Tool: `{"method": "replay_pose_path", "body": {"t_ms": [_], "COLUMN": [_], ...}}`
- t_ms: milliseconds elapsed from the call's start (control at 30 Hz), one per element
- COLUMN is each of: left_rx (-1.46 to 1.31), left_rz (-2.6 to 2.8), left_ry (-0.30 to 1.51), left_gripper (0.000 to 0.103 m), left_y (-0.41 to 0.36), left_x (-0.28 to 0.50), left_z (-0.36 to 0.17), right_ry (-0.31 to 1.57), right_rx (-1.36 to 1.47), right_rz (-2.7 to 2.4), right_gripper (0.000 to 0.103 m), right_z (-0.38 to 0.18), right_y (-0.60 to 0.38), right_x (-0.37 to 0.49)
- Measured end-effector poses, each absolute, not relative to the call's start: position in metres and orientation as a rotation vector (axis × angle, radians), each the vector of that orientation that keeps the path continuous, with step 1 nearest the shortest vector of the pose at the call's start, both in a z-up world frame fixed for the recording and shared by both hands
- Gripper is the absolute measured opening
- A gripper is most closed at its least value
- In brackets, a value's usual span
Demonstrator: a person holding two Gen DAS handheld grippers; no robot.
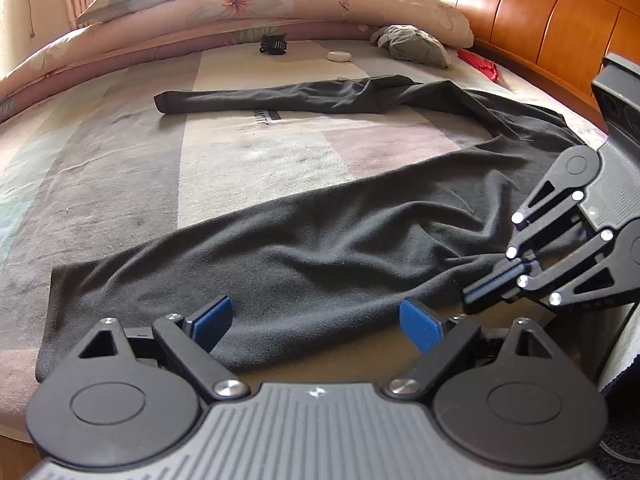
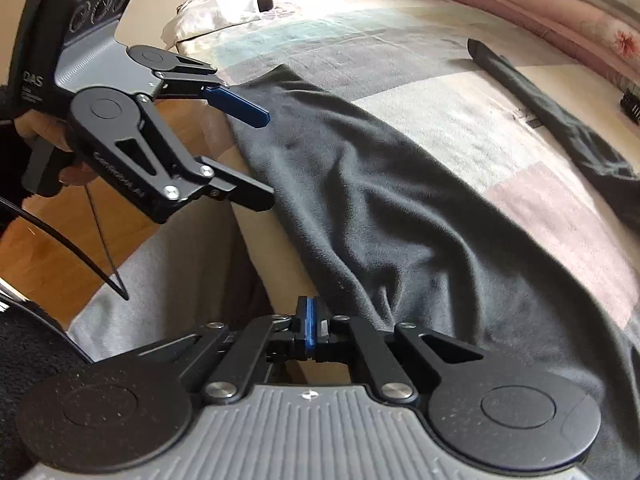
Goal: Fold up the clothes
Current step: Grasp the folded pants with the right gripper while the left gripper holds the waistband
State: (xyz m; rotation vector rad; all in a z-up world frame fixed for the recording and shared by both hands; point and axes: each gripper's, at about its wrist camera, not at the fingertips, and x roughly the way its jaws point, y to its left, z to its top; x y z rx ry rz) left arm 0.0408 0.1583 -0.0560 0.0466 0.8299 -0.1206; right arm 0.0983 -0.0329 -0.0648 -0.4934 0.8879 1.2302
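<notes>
Dark grey trousers (image 1: 320,240) lie spread on the bed. One leg runs along the near edge and the other leg (image 1: 280,98) stretches across farther back. My left gripper (image 1: 316,322) is open, its blue pads (image 1: 212,320) straddling the near edge of the front leg without closing on it. In the right wrist view it (image 2: 262,156) hovers open over the leg's edge (image 2: 360,200). My right gripper (image 2: 310,320) is shut, pinching the trousers' near edge. Seen from the left wrist it (image 1: 476,294) enters from the right, with creases running toward it.
Striped bedsheet (image 1: 248,160) under the garment. Folded quilt and pillows (image 1: 260,4) line the back, with a wooden headboard (image 1: 540,20) on the right. A black hair clip (image 1: 273,44), a white oval object (image 1: 339,56), a crumpled grey cloth (image 1: 412,44) and a red item (image 1: 478,62) lie beyond. A hand (image 2: 40,132) holds the left gripper.
</notes>
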Motion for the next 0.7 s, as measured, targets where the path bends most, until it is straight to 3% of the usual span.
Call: {"method": "replay_pose_path", "body": {"t_ms": [200,433,700], "left_rx": [0.018,0.059,0.136], "left_rz": [-0.037,0.023,-0.016], "left_ry": [0.889,0.968,0.941], "left_gripper": [0.091,0.094,0.092], "left_y": [0.170,0.184,0.158], "left_x": [0.059,0.044,0.060], "left_z": [-0.074,-0.081,-0.078], "right_ry": [0.815,0.962,0.882], "right_rx": [-0.483,-0.403,-0.356], "right_rz": [1.131,1.085,0.893], "right_gripper": [0.008,0.011,0.017], "right_z": [-0.057,-0.070,-0.064], "right_y": [-0.043,-0.071,-0.080], "right_x": [0.095,0.099,0.108]}}
